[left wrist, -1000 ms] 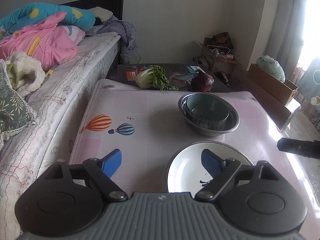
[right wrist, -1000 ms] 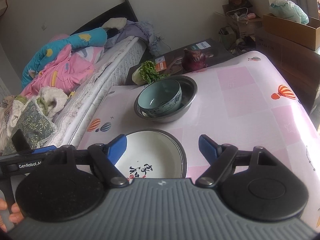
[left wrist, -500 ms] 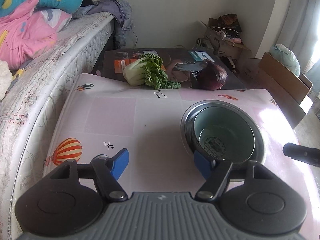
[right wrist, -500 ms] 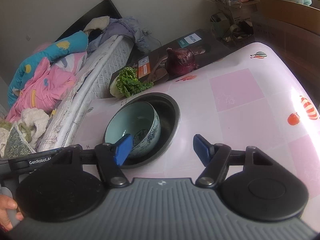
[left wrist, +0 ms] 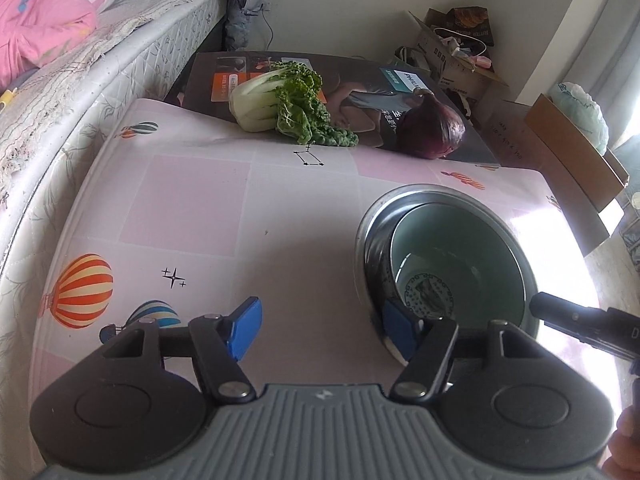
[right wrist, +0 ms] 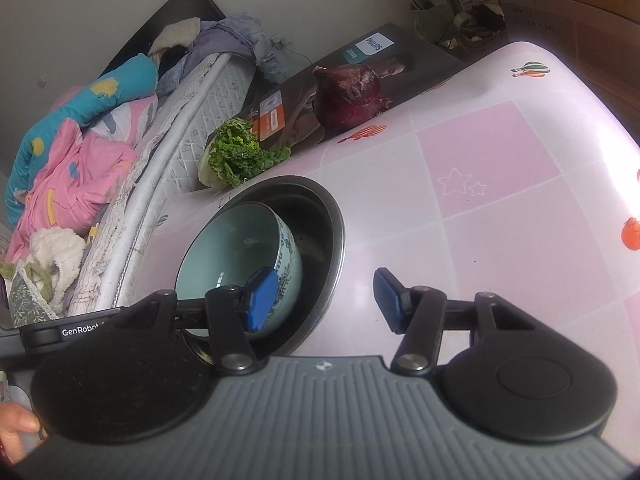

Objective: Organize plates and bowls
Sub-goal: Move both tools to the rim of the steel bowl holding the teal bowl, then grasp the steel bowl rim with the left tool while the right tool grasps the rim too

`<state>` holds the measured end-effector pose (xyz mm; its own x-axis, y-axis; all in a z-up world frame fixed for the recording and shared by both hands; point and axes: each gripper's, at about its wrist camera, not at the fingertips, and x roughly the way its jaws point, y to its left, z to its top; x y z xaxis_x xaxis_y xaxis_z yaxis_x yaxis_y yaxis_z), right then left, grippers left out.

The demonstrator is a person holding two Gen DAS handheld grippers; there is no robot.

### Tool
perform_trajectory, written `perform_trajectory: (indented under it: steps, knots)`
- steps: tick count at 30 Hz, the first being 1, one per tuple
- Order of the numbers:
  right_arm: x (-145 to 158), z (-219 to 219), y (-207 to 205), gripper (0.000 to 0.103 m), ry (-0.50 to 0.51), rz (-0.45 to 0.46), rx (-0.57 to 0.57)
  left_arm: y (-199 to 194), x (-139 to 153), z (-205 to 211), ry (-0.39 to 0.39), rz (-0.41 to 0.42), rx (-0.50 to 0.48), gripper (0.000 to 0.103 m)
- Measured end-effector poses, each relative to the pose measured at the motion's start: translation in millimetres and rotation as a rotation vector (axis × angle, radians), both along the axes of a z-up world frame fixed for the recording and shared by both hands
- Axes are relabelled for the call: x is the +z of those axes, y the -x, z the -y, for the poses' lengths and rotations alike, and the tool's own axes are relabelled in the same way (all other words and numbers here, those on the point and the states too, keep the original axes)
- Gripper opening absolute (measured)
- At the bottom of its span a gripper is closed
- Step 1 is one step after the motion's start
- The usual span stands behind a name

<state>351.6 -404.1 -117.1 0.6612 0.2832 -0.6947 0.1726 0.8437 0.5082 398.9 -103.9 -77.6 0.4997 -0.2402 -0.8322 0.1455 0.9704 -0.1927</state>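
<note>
Directly ahead of both tools, a glazed pale-green ceramic bowl [left wrist: 456, 256] with a blue pattern on its outer wall sits tilted inside a wider, shallow stainless-steel basin [left wrist: 370, 236] on the counter [left wrist: 240, 208], whose smooth pink checked cover carries printed balloons. The left tool [left wrist: 320, 330] has its blue-padded fingers spread wide apart, gripping nothing; its right pad lies in front of the basin's near-left rim, its left pad over bare cover. The right tool [right wrist: 322, 300] is likewise spread and holds nothing; its left pad overlaps the bowl's near rim, though contact cannot be judged, and its right pad stands over the cover to the basin's right. Beyond the basin, at the counter's far edge, lie a crinkly-leafed bok choy [left wrist: 280, 104] and a round, papery-skinned red onion [right wrist: 348, 96] against a flat, glossy printed box [left wrist: 360, 92].
</note>
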Motion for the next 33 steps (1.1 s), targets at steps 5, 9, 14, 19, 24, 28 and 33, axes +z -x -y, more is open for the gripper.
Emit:
perform_trajectory:
  steps: [5, 9, 14, 19, 24, 28, 33]
  knots:
    - [-10.8, 2.2, -8.9, 0.042, -0.027, -0.027, -0.007, -7.4, -2.2, 1.9, 0.011, -0.005, 0.015, 0.066]
    - [-20.4, 4.7, -15.1, 0.032, -0.058, -0.05, -0.003, -13.8, -3.1, 7.3, 0.004, -0.006, 0.022, 0.066]
    - [-29.9, 0.9, -19.6, 0.02, -0.067, -0.071, 0.007, -19.6, -7.9, 16.5, -0.012, -0.016, 0.036, 0.065]
    - [-30.4, -0.4, -21.6, 0.019, -0.071, -0.075, 0.018, -28.5, -21.9, 25.3, 0.03, -0.095, 0.022, 0.061]
    - [-28.0, -1.2, -21.8, 0.019, -0.07, -0.085, 0.035, -22.2, -23.0, 41.0, 0.024, -0.09, -0.02, 0.025]
    - [-25.5, -5.3, -15.8, 0.02, -0.064, -0.092, 0.07, -11.7, -17.0, 49.3, -0.05, -0.082, -0.061, 0.021]
    - [-23.5, -10.2, -3.9, 0.021, -0.063, -0.093, 0.12, -1.3, -14.5, 41.6, -0.064, -0.12, -0.093, 0.02]
